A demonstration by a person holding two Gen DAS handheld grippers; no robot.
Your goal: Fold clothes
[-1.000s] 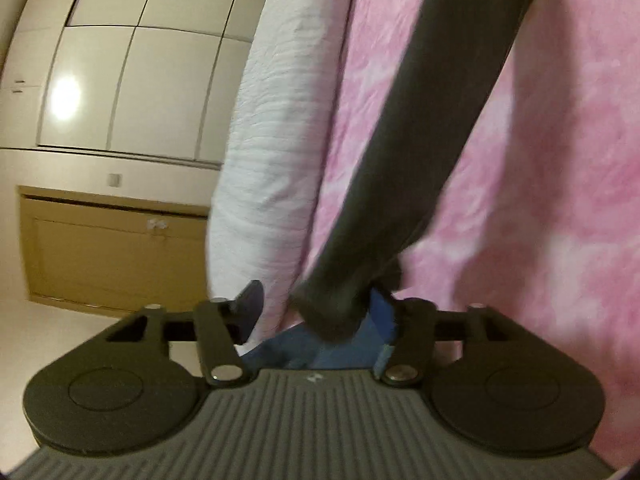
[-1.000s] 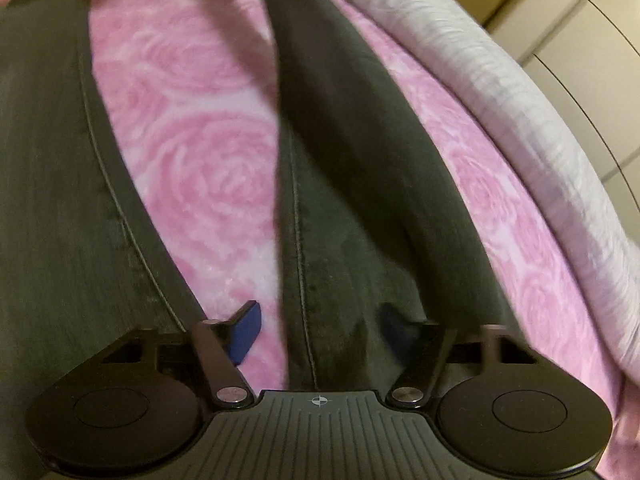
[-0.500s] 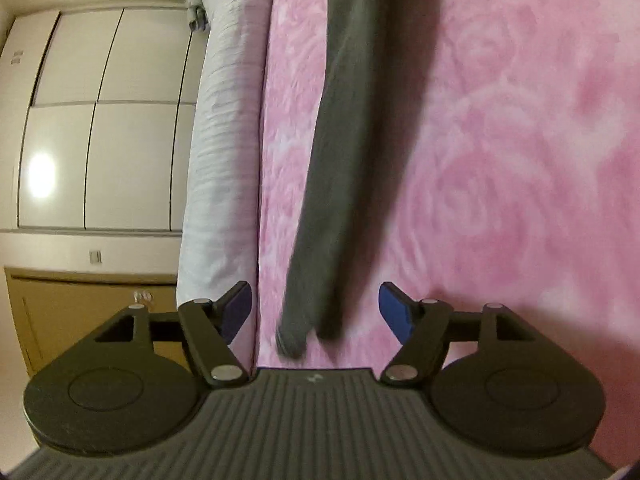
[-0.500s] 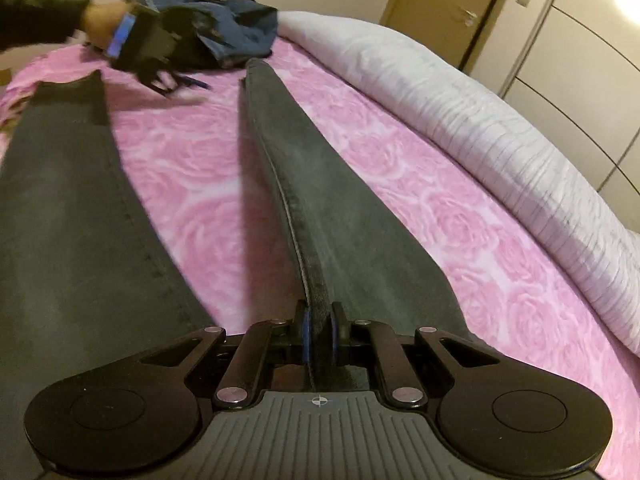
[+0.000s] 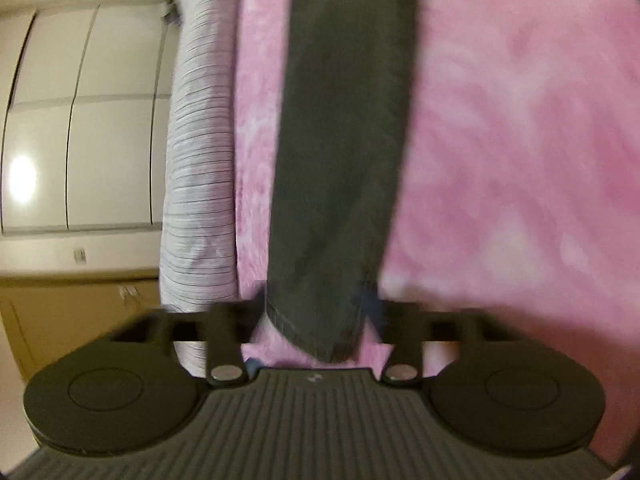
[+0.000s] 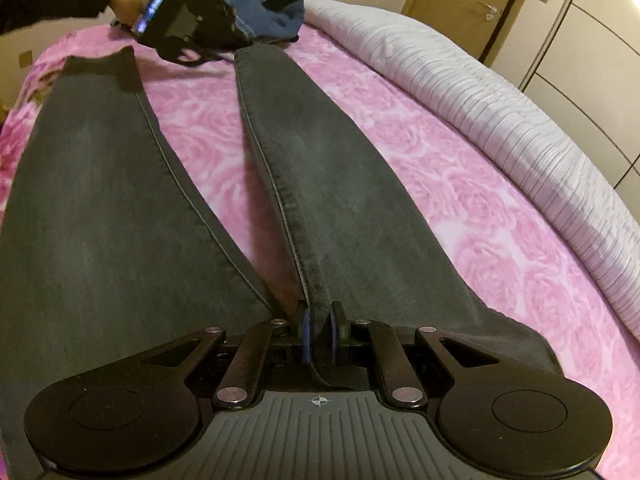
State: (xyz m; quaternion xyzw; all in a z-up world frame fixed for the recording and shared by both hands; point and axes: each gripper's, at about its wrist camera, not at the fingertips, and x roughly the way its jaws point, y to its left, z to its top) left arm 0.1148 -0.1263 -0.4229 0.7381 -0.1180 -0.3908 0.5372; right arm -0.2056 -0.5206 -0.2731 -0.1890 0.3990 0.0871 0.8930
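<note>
Pink floral bedspread [image 6: 472,208]: right gripper [image 6: 319,338] pinching jeans [image 6: 340,208] inseam, left gripper [image 5: 316,320] spread wide around hem; seam may slip out.

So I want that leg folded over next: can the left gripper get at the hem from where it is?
Probably yes. The left gripper is open with the hem of the jeans leg already between its fingers, nothing in the way on the pink blanket.
</note>
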